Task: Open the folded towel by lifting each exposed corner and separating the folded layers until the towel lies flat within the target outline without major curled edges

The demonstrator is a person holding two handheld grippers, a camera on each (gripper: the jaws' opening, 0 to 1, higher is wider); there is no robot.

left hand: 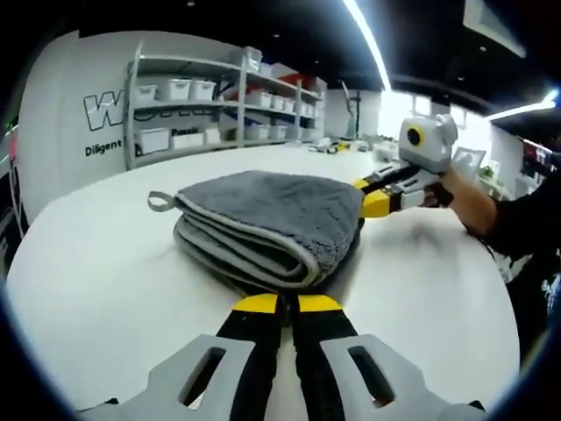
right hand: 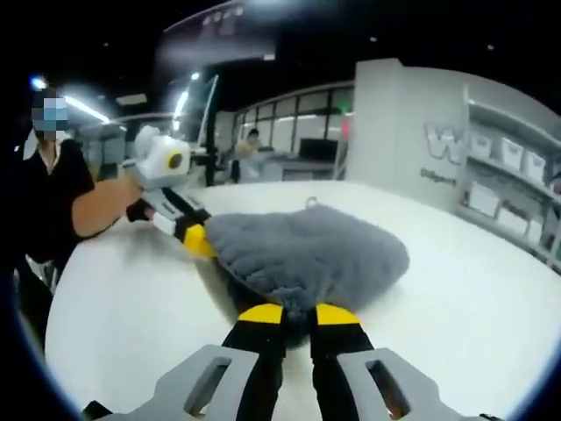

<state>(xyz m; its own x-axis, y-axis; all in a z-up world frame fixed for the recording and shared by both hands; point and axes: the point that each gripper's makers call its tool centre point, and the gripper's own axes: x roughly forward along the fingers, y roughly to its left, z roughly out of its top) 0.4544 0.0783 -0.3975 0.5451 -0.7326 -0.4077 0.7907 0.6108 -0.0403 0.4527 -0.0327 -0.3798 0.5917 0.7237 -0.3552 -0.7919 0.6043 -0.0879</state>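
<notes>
A grey towel (left hand: 272, 219) (right hand: 316, 250) lies folded in several layers on the white table (left hand: 105, 289), its hanging loop (left hand: 158, 202) sticking out at one corner. My left gripper (left hand: 289, 304) is shut, its yellow tips right against the near folded edge; I see no cloth between them. In the right gripper view the left gripper (right hand: 197, 239) touches the towel's left edge. My right gripper (right hand: 299, 314) is shut on the towel's near edge, with dark cloth showing between the tips. Seen from the left gripper view, the right gripper (left hand: 372, 195) pinches the towel's right side.
Shelves with white bins (left hand: 219, 105) (right hand: 508, 167) stand by a white wall beyond the table. A person's forearm (left hand: 478, 210) holds the right gripper, and the person (right hand: 53, 193) stands at the table's edge. Bare tabletop (right hand: 473, 289) surrounds the towel.
</notes>
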